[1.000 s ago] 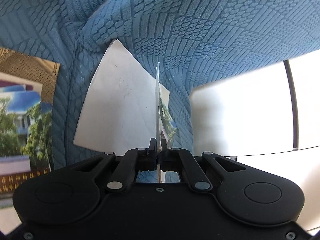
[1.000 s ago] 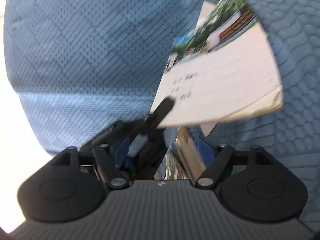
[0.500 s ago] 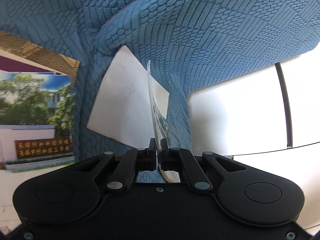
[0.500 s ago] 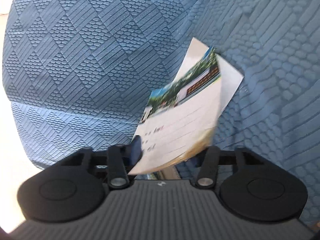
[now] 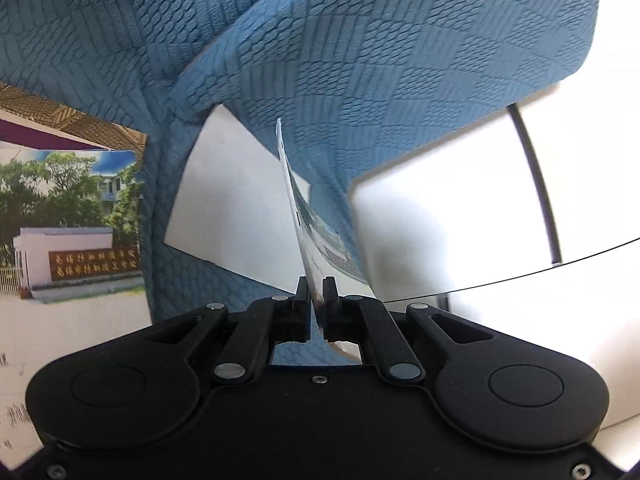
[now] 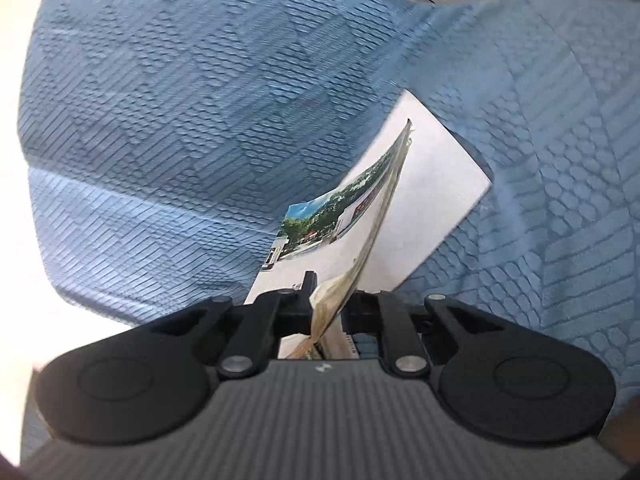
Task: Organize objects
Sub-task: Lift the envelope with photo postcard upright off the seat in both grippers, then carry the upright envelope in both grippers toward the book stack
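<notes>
Left gripper jaws pinching an edge-on card; right gripper jaws closing around a booklet.

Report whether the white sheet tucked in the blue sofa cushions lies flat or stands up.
Flat. The white sheet lies spread on the blue cushion, one corner tucked into the seam.

Blank sheet on sofa cushion

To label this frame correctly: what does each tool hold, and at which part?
Left tool: single photo card, pinched at its near edge. Right tool, jaws closing: stack of cards, by its near corner.
</notes>
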`<move>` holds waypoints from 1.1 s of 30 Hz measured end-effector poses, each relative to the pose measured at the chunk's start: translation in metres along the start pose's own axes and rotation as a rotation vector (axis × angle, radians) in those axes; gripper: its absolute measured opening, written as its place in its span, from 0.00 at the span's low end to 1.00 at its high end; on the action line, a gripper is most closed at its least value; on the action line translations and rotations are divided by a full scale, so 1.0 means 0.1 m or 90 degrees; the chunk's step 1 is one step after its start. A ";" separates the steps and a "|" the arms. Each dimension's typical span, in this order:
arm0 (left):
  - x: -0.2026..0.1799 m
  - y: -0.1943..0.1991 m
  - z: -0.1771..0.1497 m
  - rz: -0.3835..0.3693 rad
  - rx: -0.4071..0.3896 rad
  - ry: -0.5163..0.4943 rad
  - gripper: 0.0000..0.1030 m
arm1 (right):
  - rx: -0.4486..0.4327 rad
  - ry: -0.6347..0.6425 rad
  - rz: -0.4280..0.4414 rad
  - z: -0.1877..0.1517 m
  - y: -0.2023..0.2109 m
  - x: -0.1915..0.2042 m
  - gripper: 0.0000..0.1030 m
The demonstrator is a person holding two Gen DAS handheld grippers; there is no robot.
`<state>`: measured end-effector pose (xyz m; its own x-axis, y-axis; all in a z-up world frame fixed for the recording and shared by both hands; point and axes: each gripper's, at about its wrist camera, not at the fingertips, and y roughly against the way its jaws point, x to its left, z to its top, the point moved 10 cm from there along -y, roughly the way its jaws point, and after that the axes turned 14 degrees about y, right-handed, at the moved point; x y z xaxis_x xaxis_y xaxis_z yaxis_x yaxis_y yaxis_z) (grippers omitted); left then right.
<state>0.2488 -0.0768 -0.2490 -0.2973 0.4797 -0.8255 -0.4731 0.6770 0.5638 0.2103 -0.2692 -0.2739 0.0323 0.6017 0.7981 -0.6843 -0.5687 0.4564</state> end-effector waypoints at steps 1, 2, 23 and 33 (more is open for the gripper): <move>-0.02 0.03 -0.01 -0.004 -0.001 -0.001 0.04 | 0.003 0.009 -0.002 0.01 0.03 0.04 0.13; -0.06 0.06 0.00 -0.009 -0.003 0.001 0.04 | 0.006 0.019 -0.003 0.02 0.06 0.08 0.13; -0.20 1.01 -0.19 -0.085 -0.069 0.006 0.06 | 0.064 0.126 0.042 -0.03 0.33 1.02 0.11; -0.17 1.63 -0.02 -0.064 -0.114 0.001 0.07 | 0.123 0.176 0.059 -0.18 0.23 1.53 0.11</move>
<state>0.1751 0.0242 -0.1433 -0.2420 0.4137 -0.8777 -0.6402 0.6116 0.4648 0.1867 -0.1799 -0.1486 -0.2397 0.6564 0.7153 -0.5233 -0.7080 0.4743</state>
